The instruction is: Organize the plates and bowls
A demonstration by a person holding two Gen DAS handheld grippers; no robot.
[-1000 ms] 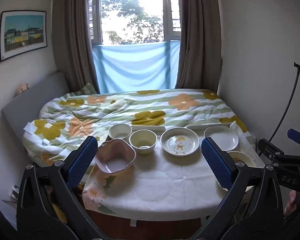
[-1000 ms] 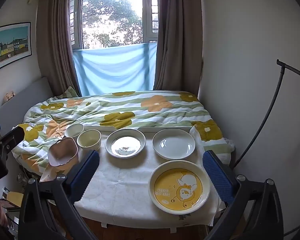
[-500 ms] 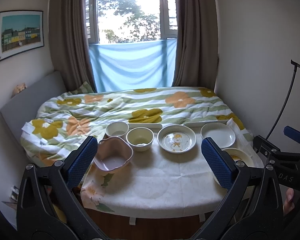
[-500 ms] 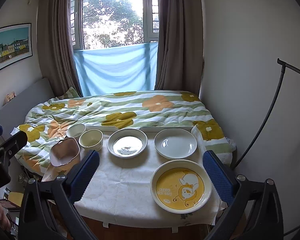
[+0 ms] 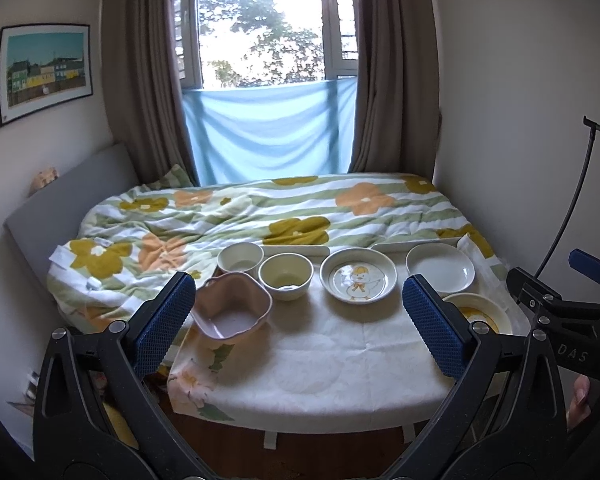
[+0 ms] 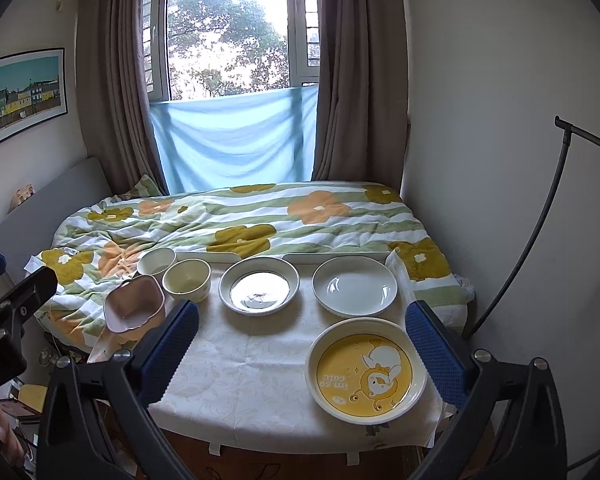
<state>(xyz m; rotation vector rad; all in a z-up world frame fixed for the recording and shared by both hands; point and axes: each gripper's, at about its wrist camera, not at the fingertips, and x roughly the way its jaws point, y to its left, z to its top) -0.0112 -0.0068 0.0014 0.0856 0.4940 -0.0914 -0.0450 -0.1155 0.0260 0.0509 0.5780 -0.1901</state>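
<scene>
On the white-clothed table [image 5: 340,364] stand a pink wavy bowl [image 5: 232,308], a small white bowl [image 5: 240,258], a cream bowl [image 5: 286,276], a duck-print plate [image 5: 358,276], a plain white plate [image 5: 440,268] and a yellow duck plate [image 6: 366,370]. The same dishes show in the right wrist view: pink bowl [image 6: 134,308], cream bowl [image 6: 187,280], white plate [image 6: 355,286]. My left gripper [image 5: 300,328] is open and empty, held back from the table's near edge. My right gripper [image 6: 300,348] is open and empty, just above the near edge beside the yellow plate.
A bed with a floral quilt [image 5: 260,216] lies right behind the table. A window with brown curtains [image 5: 144,80] is beyond it. A black lamp stand [image 6: 540,220] curves up at the right wall. Wooden floor [image 5: 332,452] shows below the table.
Both grippers have drawn back and tilted up a little, so the table sits lower and smaller in view. No dish has moved.
</scene>
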